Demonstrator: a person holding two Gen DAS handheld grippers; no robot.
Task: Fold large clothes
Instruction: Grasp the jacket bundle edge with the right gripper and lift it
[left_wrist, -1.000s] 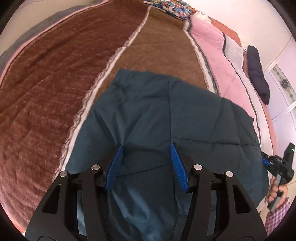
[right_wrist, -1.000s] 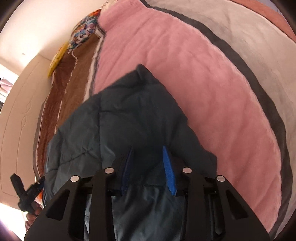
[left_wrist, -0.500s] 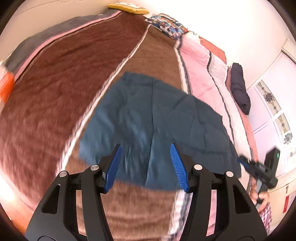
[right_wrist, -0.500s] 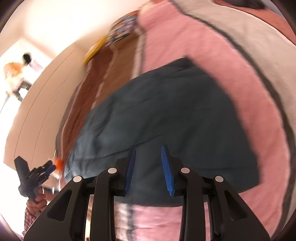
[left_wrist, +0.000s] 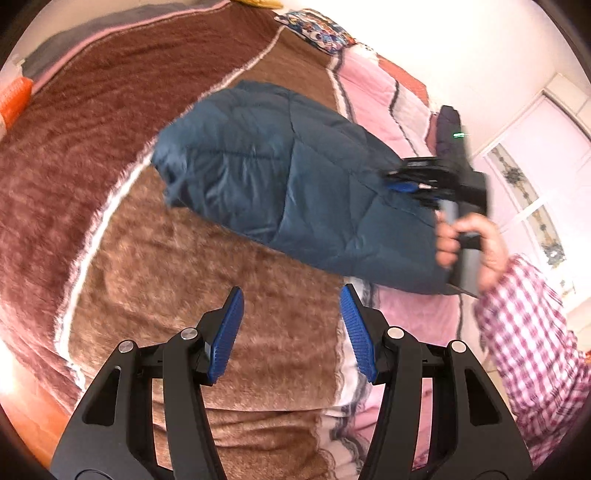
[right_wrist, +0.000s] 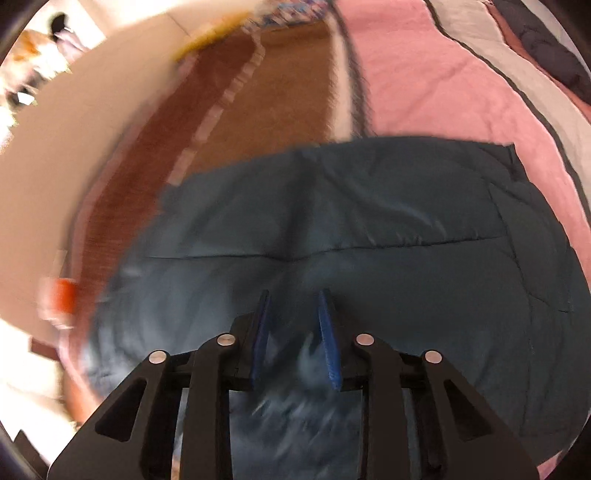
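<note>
Right gripper (right_wrist: 293, 332) on teal jacket (left_wrist: 295, 177) (left free)

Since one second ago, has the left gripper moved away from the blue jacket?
Yes. The left gripper has pulled back off the blue jacket; its open fingers now frame only the brown blanket.

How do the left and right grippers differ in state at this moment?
The left gripper is open and empty over the brown blanket; the right gripper has its fingers closer together, with the blue jacket between them. Both have blue fingers.
</note>
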